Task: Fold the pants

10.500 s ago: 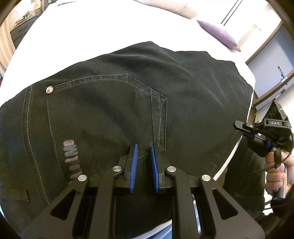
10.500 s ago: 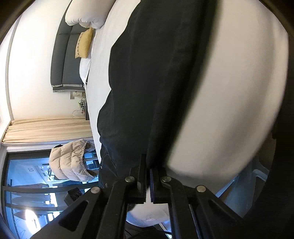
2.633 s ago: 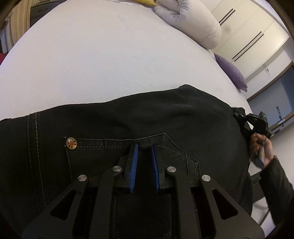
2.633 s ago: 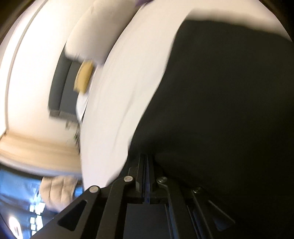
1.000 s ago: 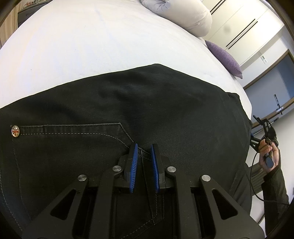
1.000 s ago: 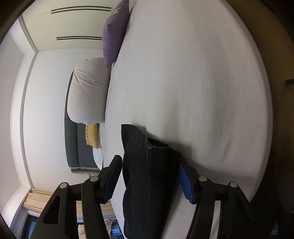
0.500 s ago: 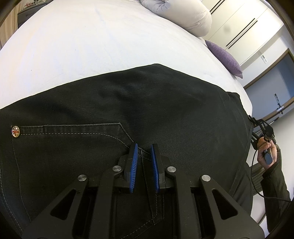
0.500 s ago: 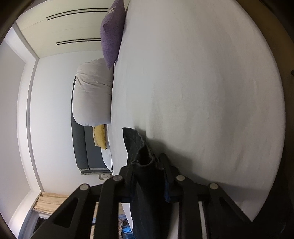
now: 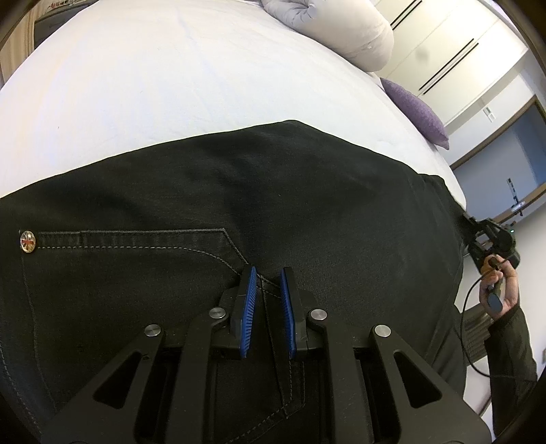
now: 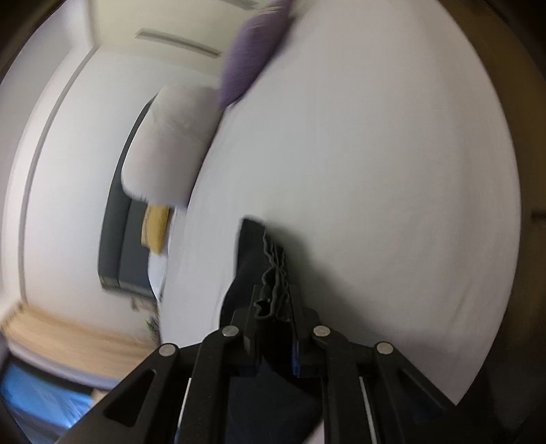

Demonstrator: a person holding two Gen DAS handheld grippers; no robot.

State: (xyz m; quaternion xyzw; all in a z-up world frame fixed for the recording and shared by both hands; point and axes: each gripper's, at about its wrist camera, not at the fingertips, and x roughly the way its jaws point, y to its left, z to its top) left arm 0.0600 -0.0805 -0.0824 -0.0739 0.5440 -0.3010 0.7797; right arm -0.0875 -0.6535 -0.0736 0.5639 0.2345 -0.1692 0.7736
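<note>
**Inventory: black trousers on the bed, a claw at each end**

1. Metal rivet button with a flag pattern (image 9: 27,241) — far left in my left camera, at the corner of a stitched back pocket.

2. Black denim pants with grey stitching (image 9: 273,191) — spread flat across the white bed sheet (image 9: 170,75), filling the lower half of my left view. The pocket seam runs from the rivet rightward and down to my left claw.

3. My left gripper, black with blue ribbed pads (image 9: 267,297) — pressed down on the pants at the pocket corner. Its jaws stand nearly together with a narrow gap; a seam of the denim lies in that gap, but I cannot tell whether cloth is actually pinched.

4. Rolled white duvet (image 9: 341,30) and purple cushion (image 9: 416,109) — at the far side of the bed, toward the upper right, near white wardrobe doors.

5. My right gripper (image 9: 484,235), with my hand (image 9: 498,287) and dark sleeve behind it — at the right edge of the pants, at the bed's side.

6. Right camera, blurred: the jaws of my right claw are closing on a bunched, wrinkled hem of the pants, which sits between the pads and stands up off the sheet. A yellow cushion (image 10: 155,232) shows at the left.
</note>
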